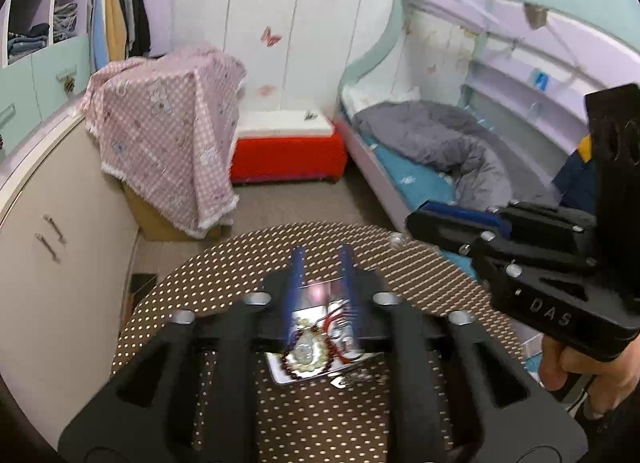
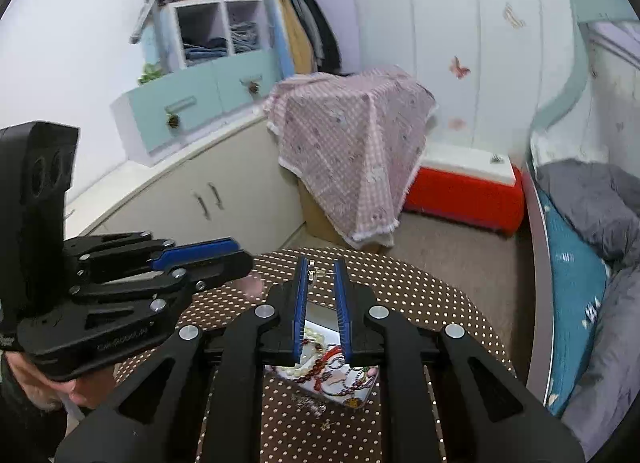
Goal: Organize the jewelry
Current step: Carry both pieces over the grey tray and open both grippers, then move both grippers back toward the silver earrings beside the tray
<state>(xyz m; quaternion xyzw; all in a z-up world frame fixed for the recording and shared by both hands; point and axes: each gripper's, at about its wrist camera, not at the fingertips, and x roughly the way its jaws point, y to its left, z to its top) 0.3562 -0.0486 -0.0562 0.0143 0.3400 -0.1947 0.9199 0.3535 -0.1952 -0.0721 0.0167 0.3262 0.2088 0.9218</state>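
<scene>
Bedroom table point(image 2: 440, 295): one tray point(image 2: 320, 319), two claws.

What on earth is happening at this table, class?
A person holds a tool in each hand above a round dotted table. The left tool is open and empty. The right tool has its jaws narrowly apart; a small silver piece shows by its tips, seemingly not gripped. Beaded jewelry lies heaped on a mirrored tray below.
</scene>
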